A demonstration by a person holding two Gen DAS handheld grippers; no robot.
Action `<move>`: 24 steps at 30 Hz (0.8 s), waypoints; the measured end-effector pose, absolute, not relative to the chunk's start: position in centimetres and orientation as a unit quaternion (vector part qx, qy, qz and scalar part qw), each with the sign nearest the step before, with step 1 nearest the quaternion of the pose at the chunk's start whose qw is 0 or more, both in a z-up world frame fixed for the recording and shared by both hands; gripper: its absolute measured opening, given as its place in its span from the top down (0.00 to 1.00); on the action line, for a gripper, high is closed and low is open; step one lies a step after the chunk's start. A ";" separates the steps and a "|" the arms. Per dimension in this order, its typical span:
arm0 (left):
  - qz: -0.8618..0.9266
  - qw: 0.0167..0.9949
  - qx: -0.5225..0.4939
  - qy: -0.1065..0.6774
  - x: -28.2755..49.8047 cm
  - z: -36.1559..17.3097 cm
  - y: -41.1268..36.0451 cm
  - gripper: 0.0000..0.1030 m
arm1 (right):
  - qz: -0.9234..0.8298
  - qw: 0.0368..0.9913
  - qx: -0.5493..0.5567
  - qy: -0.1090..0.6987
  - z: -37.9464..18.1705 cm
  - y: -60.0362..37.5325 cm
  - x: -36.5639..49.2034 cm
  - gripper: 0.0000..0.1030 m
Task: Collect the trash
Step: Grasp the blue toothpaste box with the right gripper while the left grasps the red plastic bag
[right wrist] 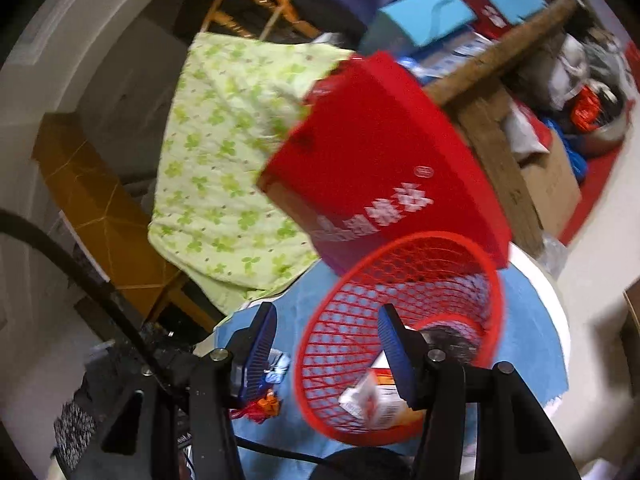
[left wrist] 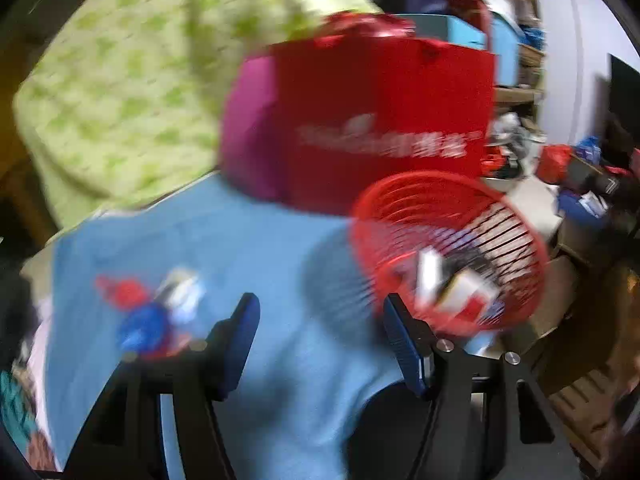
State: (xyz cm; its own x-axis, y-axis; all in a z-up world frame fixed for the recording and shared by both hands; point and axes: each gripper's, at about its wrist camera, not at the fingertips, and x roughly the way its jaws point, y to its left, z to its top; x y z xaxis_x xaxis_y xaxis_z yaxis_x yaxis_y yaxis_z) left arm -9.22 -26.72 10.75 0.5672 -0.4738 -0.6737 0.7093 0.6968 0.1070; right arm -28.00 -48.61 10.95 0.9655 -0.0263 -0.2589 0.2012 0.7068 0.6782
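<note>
Both views blurred; basket [right wrist: 400, 320] trash [right wrist: 376, 396] indistinct.

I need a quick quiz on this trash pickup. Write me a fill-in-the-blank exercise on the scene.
1. The mesh basket is coloured ____.
2. The basket stands on a ____ cloth.
3. Behind the basket stands a red ____ with white lettering.
4. The loose wrappers lie on the cloth, ____ the basket.

Missing words: red; blue; box; outside
</note>
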 end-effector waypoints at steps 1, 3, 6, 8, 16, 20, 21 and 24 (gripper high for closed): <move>-0.321 0.873 0.183 0.319 -8.5 10.3 -24.6 0.37 | -0.051 0.920 0.371 0.115 11.5 -47.9 -27.6 0.45; -0.290 0.883 0.172 0.327 -7.4 9.5 -21.0 0.37 | -0.032 0.925 0.359 0.118 12.3 -46.6 -26.8 0.45; -0.237 0.897 0.145 0.345 -5.5 8.2 -15.3 0.37 | 0.002 0.931 0.340 0.131 13.5 -43.9 -24.5 0.45; -0.203 0.904 0.130 0.352 -4.5 7.4 -12.0 0.37 | 0.027 0.933 0.328 0.144 13.9 -41.9 -22.7 0.45; -0.126 0.921 0.081 0.358 -1.8 5.4 -3.2 0.37 | 0.108 0.917 0.310 0.225 12.6 -34.1 -13.5 0.44; -0.123 0.920 0.065 0.366 -1.1 4.0 -1.2 0.37 | 0.122 0.899 0.322 0.271 10.2 -32.0 -7.9 0.44; -0.123 0.919 0.063 0.370 -0.7 3.6 -1.0 0.37 | 0.121 0.895 0.326 0.280 9.5 -31.6 -6.6 0.44; -0.123 0.915 0.055 0.380 0.2 2.6 -0.2 0.37 | 0.113 0.884 0.334 0.307 7.5 -31.0 -2.3 0.44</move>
